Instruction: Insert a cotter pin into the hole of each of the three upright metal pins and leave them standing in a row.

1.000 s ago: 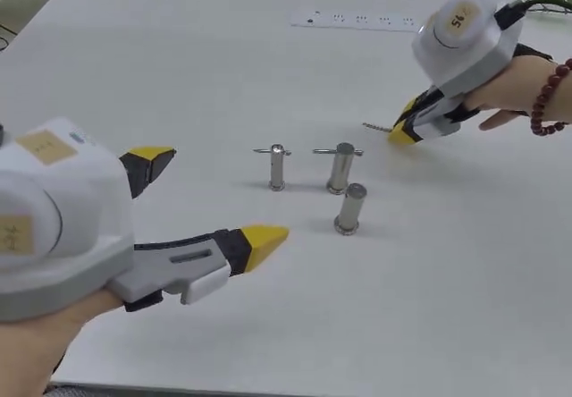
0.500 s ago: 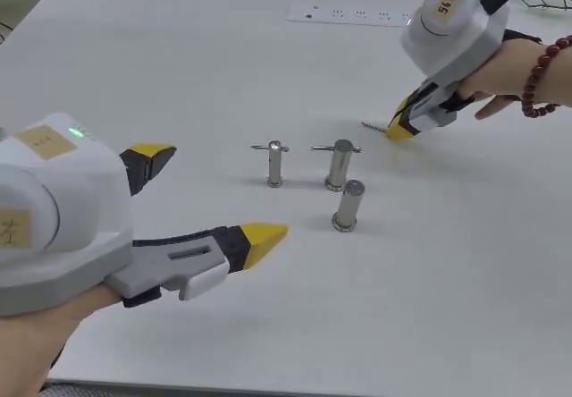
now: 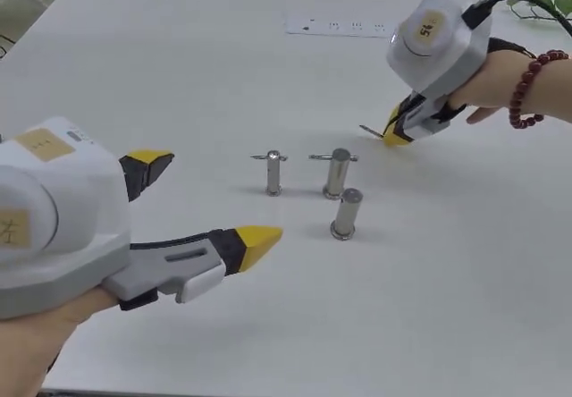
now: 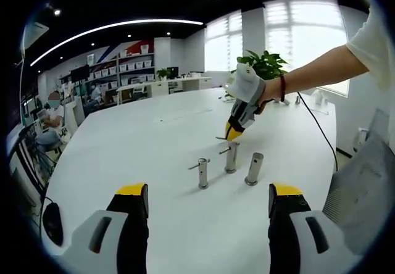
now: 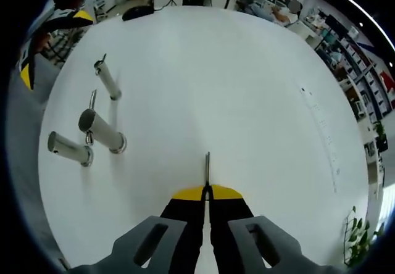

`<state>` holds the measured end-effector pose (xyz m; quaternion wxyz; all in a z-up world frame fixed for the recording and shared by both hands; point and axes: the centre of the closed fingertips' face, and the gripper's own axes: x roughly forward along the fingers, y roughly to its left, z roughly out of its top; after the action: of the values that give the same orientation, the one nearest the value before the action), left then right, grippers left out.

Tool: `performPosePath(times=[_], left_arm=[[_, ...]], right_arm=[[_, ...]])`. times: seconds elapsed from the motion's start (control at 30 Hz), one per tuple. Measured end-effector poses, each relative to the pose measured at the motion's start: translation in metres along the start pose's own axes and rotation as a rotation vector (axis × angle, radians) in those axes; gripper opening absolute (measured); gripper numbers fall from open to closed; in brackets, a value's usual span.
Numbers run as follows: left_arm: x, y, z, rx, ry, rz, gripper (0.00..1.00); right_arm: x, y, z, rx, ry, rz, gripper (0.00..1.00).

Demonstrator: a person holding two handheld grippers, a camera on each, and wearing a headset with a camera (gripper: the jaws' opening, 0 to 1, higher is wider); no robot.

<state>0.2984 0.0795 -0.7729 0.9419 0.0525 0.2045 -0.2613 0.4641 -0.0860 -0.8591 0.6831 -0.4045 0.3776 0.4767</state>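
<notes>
While the left gripper (image 3: 204,198) is held wide open and empty at the near left of the table (image 3: 179,57), about two thirds of the task is judged done. The left pin (image 3: 273,175) is crossed near its top by a cotter (image 3: 261,156), and the middle pin (image 3: 337,173), just to its right, is crossed by a second cotter (image 3: 318,156). The near pin (image 3: 345,215) is bare. It stands upright, but nearer than the middle pin and out of line with the other two, so one insertion and a straightening of the row are judged to be left. Farther right, the last cotter (image 3: 370,130) is held in the right gripper (image 3: 393,134), near the pins but apart from them. A power strip (image 3: 340,27) lies at the far side.

In the head view the right gripper's jaws are largely hidden under its body, and little more than the cotter's tip is seen. In the right gripper view the grip is made plain: the jaws are pressed together on the last cotter (image 5: 207,166), whose shank juts straight forward over bare table, with the three pins off to the left. In the left gripper view the wide gap of the left gripper (image 4: 208,190) is shown, with all three pins framed beyond it and well apart from both jaws.
</notes>
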Motion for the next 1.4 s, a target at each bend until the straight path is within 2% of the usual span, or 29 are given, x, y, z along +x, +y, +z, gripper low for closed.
performPosePath(times=[0.17, 0.3, 0.43, 0.57, 0.73, 0.9, 1.2, 1.33, 1.4], left_arm=[[-0.001, -0.004, 0.006, -0.019, -0.012, -0.022, 0.74], [-0.001, -0.006, 0.012, -0.042, -0.03, -0.034, 0.73], [0.0, -0.008, 0.017, -0.041, -0.037, -0.042, 0.71], [0.001, -0.011, 0.023, -0.053, -0.05, -0.062, 0.65], [0.004, -0.016, 0.028, -0.093, -0.051, -0.097, 0.55], [0.007, -0.02, 0.032, -0.145, -0.051, -0.136, 0.47], [0.012, -0.028, 0.044, -0.262, -0.075, -0.203, 0.36], [0.016, -0.031, 0.041, -0.305, -0.056, -0.227, 0.25], [0.018, -0.034, 0.04, -0.322, -0.048, -0.238, 0.24]], right_arm=[[-0.014, -0.001, 0.01, -0.033, -0.029, -0.02, 0.02], [-0.03, 0.005, 0.021, -0.074, -0.067, -0.033, 0.02], [-0.046, 0.014, 0.033, -0.111, -0.106, -0.042, 0.02], [-0.062, 0.029, 0.047, -0.166, -0.149, -0.045, 0.02], [-0.077, 0.048, 0.067, -0.229, -0.209, -0.046, 0.02], [-0.092, 0.074, 0.084, -0.266, -0.269, -0.035, 0.02], [-0.1, 0.107, 0.096, -0.357, -0.304, -0.021, 0.02], [-0.097, 0.117, 0.097, -0.393, -0.301, -0.013, 0.02], [-0.097, 0.123, 0.098, -0.413, -0.303, -0.009, 0.02]])
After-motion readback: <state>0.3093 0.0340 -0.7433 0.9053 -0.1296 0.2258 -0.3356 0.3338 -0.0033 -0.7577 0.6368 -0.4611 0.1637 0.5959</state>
